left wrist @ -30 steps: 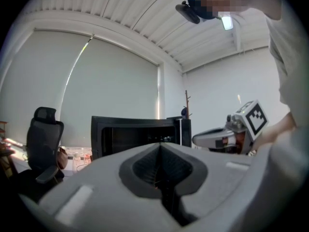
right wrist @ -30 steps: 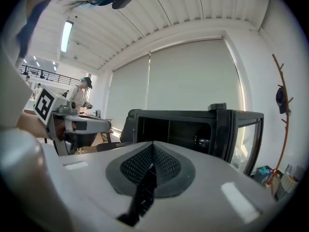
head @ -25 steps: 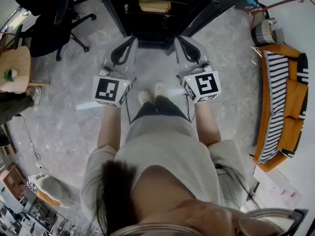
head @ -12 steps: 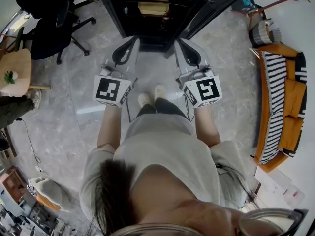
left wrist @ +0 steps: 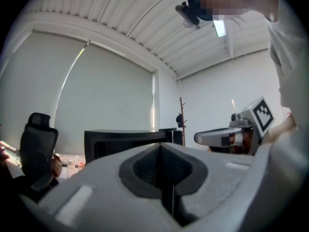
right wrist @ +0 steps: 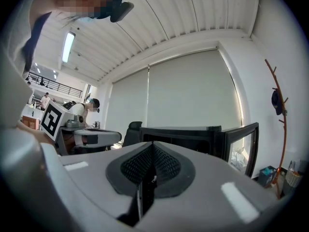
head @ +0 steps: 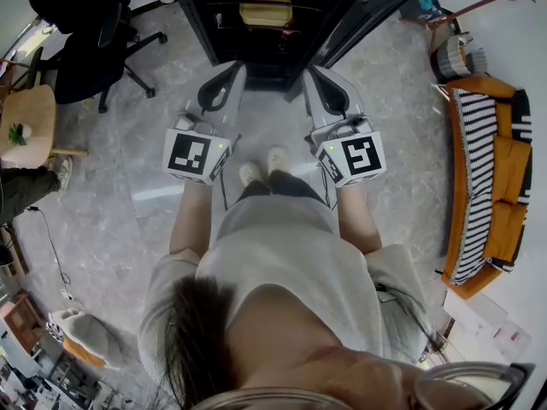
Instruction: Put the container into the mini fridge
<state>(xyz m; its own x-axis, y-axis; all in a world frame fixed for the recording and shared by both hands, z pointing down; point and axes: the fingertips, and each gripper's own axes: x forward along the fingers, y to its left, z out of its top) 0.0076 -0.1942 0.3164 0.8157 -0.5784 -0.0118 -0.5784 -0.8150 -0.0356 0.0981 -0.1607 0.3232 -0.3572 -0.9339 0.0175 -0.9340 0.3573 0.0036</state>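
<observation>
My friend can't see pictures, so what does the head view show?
Seen from above, a person stands facing an open black mini fridge with a tan container inside. The left gripper and right gripper point toward it, fingers shut and empty. An office chair stands at left, an orange sofa at right.

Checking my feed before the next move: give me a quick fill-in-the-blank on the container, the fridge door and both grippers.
1. The tan container sits ___ the mini fridge.
2. The fridge's door stands ___.
3. The left gripper is ___, with nothing between its fingers.
4. The right gripper, also shut, holds ___.

Missing words: inside; open; shut; nothing
</observation>
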